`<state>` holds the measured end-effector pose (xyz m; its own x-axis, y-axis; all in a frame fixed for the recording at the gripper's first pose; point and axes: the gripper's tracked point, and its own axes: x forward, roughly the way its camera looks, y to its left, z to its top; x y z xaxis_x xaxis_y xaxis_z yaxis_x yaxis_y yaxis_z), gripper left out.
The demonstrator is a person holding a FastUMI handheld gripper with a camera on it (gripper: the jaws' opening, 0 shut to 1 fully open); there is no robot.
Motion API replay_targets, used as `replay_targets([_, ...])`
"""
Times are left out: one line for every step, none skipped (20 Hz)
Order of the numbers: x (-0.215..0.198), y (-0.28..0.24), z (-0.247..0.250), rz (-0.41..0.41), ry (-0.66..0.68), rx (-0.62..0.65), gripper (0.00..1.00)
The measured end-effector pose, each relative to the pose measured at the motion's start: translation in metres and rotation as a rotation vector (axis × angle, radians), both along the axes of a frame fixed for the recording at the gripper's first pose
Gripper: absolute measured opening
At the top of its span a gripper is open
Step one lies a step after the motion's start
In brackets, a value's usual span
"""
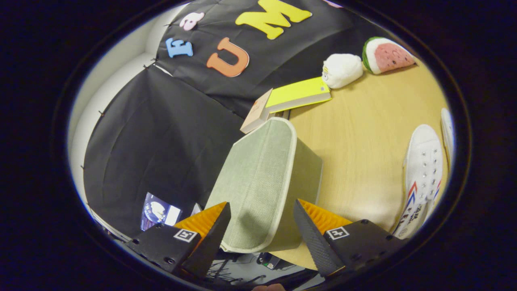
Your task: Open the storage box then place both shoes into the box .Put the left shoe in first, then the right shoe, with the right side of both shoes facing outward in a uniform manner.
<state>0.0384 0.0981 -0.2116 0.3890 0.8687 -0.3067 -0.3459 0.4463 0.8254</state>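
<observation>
Two fingers of your gripper stand open around the box lid's near edge, touching nothing. Opening is underway; next, close and lift. Shoes wait beside the box.

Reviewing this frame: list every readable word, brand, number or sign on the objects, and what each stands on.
None can be read.
White shoe: side print, too blurred.
Yellow book: small corner sticker, too small.
Hand-held gripper: square coded markers, no words; its fingers stand open either side of the storage box.
</observation>
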Motion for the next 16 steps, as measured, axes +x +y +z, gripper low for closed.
replay_targets([0.004, 0.005, -0.001, 0.002, 0.047, 0.037, 1.00])
replay_targets([0.006, 0.010, -0.002, 0.013, 0.089, 0.071, 1.00])
replay_targets([0.004, 0.011, -0.002, 0.027, 0.118, 0.093, 1.00])
replay_targets([0.005, 0.012, -0.001, 0.037, 0.133, 0.103, 0.99])
replay_targets([0.001, 0.012, 0.002, 0.056, 0.142, 0.112, 0.98])
replay_targets([-0.001, 0.013, 0.008, 0.066, 0.146, 0.129, 0.96])
replay_targets([0.000, 0.013, 0.009, 0.069, 0.151, 0.121, 0.85])
replay_targets([0.000, 0.013, 0.010, 0.080, 0.151, 0.114, 0.73])
replay_targets([0.000, 0.010, 0.011, 0.081, 0.144, 0.114, 0.70])
replay_targets([0.002, 0.004, 0.016, 0.064, 0.135, 0.105, 0.67])
replay_targets([0.003, 0.001, 0.021, 0.054, 0.130, 0.109, 0.51])
replay_targets([0.002, 0.001, 0.028, 0.051, 0.124, 0.121, 0.34])
replay_targets([-0.004, -0.002, 0.038, 0.048, 0.114, 0.127, 0.17])
replay_targets([-0.008, -0.005, 0.042, 0.052, 0.102, 0.107, 0.09])
replay_targets([-0.011, -0.006, 0.048, 0.053, 0.079, 0.085, 0.05])
replay_targets([-0.012, -0.006, 0.059, 0.052, 0.056, 0.066, 0.05])
